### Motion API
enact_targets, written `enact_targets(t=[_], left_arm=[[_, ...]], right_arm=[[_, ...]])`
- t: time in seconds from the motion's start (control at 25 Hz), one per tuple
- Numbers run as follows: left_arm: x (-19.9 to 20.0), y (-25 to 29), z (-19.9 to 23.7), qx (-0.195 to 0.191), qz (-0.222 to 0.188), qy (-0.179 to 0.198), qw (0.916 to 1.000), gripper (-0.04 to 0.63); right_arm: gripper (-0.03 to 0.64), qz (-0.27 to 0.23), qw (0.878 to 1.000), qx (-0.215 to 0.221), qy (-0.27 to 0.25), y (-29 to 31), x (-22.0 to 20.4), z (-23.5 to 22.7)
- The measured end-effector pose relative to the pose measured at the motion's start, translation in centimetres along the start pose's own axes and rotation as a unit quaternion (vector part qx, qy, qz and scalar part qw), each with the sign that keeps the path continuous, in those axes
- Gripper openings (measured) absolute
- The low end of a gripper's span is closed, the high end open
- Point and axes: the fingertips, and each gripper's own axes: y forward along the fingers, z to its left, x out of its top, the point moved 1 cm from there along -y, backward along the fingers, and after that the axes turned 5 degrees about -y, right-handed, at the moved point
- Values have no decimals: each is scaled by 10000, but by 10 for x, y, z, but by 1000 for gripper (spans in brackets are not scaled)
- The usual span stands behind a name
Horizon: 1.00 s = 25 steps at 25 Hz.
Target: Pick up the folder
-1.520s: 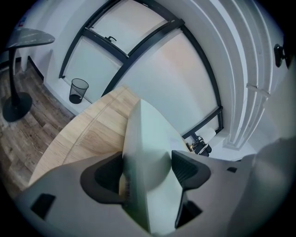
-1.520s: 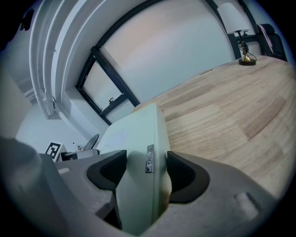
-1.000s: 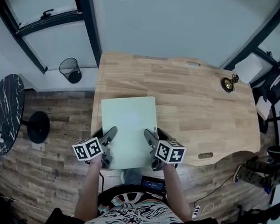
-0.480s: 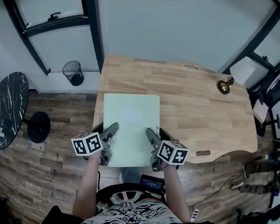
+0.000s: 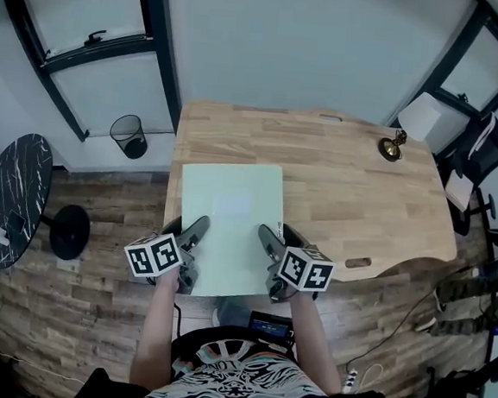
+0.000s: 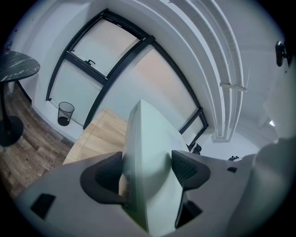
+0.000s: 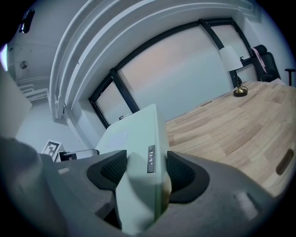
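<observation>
Folder, flat, rectangular and pale green [image 5: 230, 218], sits at the near left of the light wooden worktop [image 5: 353, 194], its near edge jutting past the worktop's near edge toward the person. Whether its far part touches the wood cannot be told. The left gripper [image 5: 196, 234] has the folder's near left edge, and in the left gripper view the two dark fingers [image 6: 187, 169] are clamped on the folder, seen edge-on between them. The right gripper [image 5: 267, 241] has the near right edge, and in the right gripper view its fingers [image 7: 180, 173] are likewise closed against the folder's two faces. At the far right corner of the worktop stands a small brass lamp with a white shade [image 5: 392, 146]. On the wood-plank floor at left stand a black wire waste bin [image 5: 129, 130] and a round black marble side table [image 5: 11, 199].
</observation>
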Motion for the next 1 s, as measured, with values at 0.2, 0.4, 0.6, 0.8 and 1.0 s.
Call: enact_targets(t=[0.2,0.4,0.6,0.8,1.0], left_arm=[[-2,-5,-7,-45,-25,23,10000,314],[-3,-6,-10,-48,-16,46,10000,314],[-3,-7,-12,-53,-65,52,10000,314],[-2,-7,-9,-54,-73,23,10000,314],[1,-8,-3,-7,-68,-5,10000,314]], right_arm=[[264,-27,10000,-39,-54,-10,1,2],[264,-63,9999,-62,-65,-13,0,2],[261,-107,9998,-82,-163,-16,4,3],[259,-99,9998,-67,-183,-13,4,4],[259,-57,9998,-55,-175,-8,3,7]])
